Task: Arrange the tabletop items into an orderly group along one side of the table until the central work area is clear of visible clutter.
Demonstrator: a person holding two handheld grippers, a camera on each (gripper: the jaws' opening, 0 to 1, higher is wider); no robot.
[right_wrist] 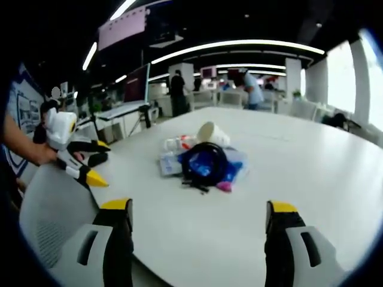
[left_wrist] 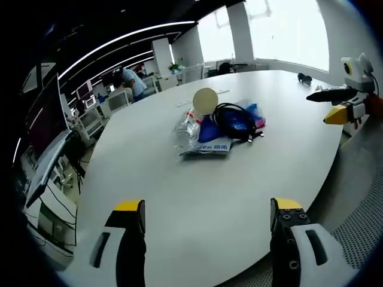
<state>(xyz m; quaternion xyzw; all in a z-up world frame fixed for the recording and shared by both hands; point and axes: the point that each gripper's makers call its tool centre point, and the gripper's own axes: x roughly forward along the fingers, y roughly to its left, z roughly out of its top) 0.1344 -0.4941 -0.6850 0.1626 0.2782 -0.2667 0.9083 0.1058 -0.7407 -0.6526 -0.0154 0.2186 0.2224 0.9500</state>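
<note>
A small heap of items lies near the middle of the big white table [left_wrist: 179, 197]: a clear plastic bottle [left_wrist: 187, 128], a paper cup [left_wrist: 205, 100] on its side, a coiled black cable [left_wrist: 233, 119] and blue packets with a booklet [left_wrist: 210, 143]. My left gripper [left_wrist: 206, 218] stands open at the near table edge, well short of the heap. The right gripper [left_wrist: 341, 104] shows at the right, beyond the table's edge. In the right gripper view the same heap shows as cup [right_wrist: 213, 133], cable [right_wrist: 203, 164] and bottle [right_wrist: 173, 143]. My right gripper [right_wrist: 200, 224] is open and empty, and the left gripper [right_wrist: 81, 158] appears at the left.
A small dark object [left_wrist: 304, 77] lies at the table's far end. A mesh-backed chair [right_wrist: 54, 209] stands by the table. Desks, monitors and people [right_wrist: 178, 89] fill the office behind. Bare tabletop [right_wrist: 311, 161] surrounds the heap.
</note>
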